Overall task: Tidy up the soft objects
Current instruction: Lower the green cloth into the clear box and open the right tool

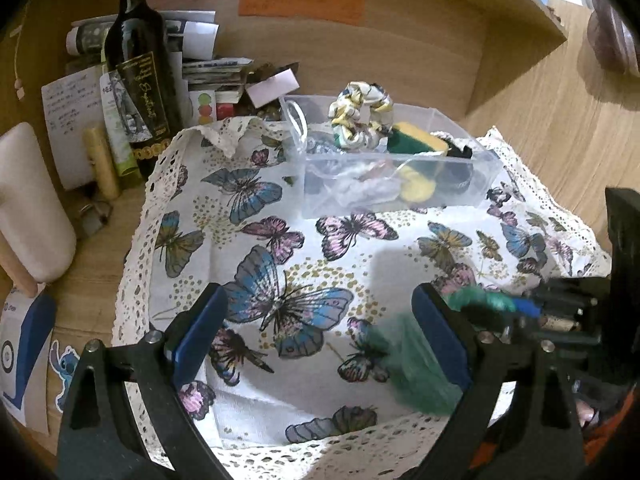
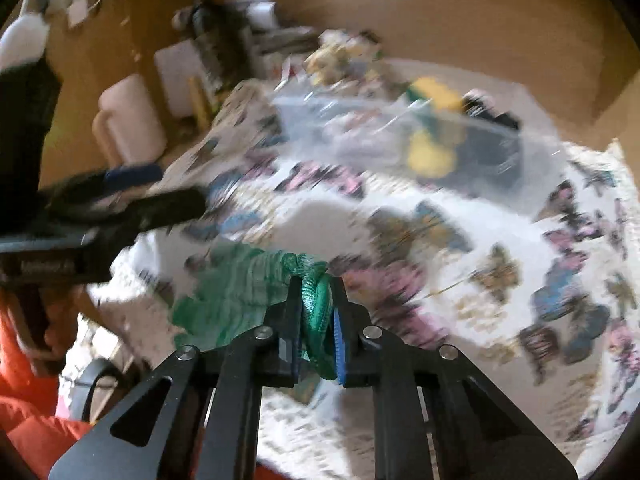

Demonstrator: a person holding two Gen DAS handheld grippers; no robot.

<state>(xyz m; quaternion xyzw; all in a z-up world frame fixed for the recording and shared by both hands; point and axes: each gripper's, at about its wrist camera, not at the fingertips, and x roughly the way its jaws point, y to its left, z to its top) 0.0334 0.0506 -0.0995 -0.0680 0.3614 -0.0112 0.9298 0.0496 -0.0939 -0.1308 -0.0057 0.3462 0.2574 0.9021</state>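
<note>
A clear plastic box (image 1: 486,178) stands on the butterfly cloth (image 1: 352,280) and holds a floral scrunchie (image 1: 360,114), a green-and-yellow sponge (image 1: 420,140) and dark soft items. My left gripper (image 1: 320,334) is open and empty above the cloth. My right gripper (image 2: 316,308) is shut on a green tassel cord (image 2: 316,312); its fluffy green tassel (image 2: 228,296) trails to the left. In the left wrist view the tassel (image 1: 416,364) hangs beside my left gripper's right finger, held by the right gripper (image 1: 532,308). The box (image 2: 536,164) is blurred in the right wrist view.
A dark wine bottle (image 1: 140,68), papers (image 1: 68,120), a cream bottle (image 1: 28,200) and small clutter stand at the back left on the wooden desk. A wooden shelf wall (image 1: 500,40) rises behind the box. A Stitch sticker (image 1: 66,368) lies at the left.
</note>
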